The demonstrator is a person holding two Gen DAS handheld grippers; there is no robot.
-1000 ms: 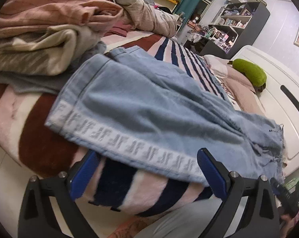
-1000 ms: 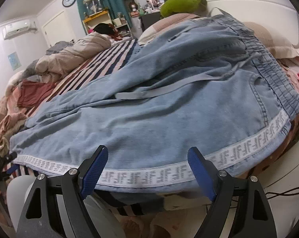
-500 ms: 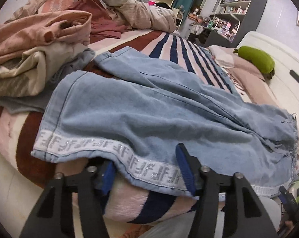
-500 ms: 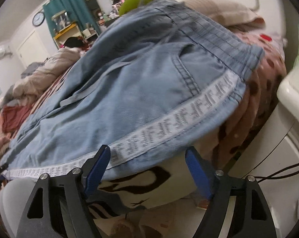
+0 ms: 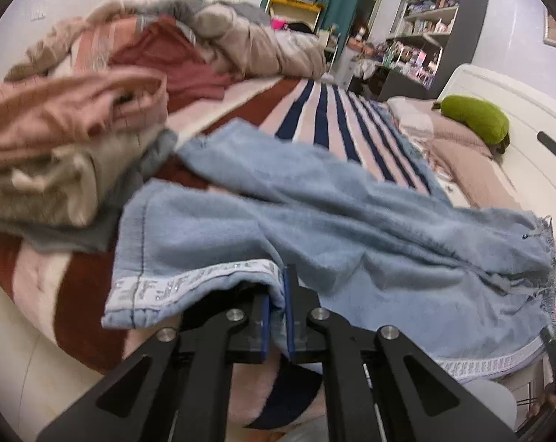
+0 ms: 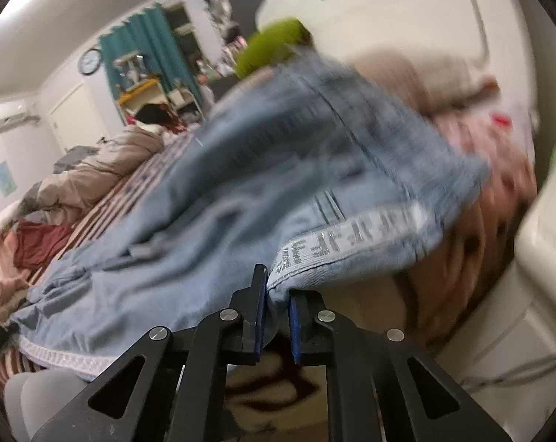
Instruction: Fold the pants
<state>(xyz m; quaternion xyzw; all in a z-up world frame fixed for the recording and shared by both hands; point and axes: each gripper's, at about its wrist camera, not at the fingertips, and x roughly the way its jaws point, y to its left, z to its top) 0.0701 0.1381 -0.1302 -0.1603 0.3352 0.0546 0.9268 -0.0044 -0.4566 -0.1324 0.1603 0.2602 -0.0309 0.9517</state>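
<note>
Light blue denim pants (image 5: 351, 228) with a white patterned side stripe lie across the striped bed. My left gripper (image 5: 277, 305) is shut on the near striped edge close to the leg hem, and the cloth bunches between the blue pads. In the right wrist view the pants (image 6: 259, 184) are blurred. My right gripper (image 6: 277, 309) is shut on the near striped edge close to the waistband and holds it lifted off the bed.
A pile of folded clothes (image 5: 68, 140) sits left of the pants. A rumpled duvet (image 5: 256, 40) lies at the far end. A green pillow (image 5: 475, 118) rests by the white headboard (image 5: 517, 154). Shelves (image 5: 429, 29) stand behind. The bed's front edge is just below both grippers.
Both grippers have gone from open to shut on the pants' near edge. The right end of the pants has lifted and pulled up; the left hem bunches.
</note>
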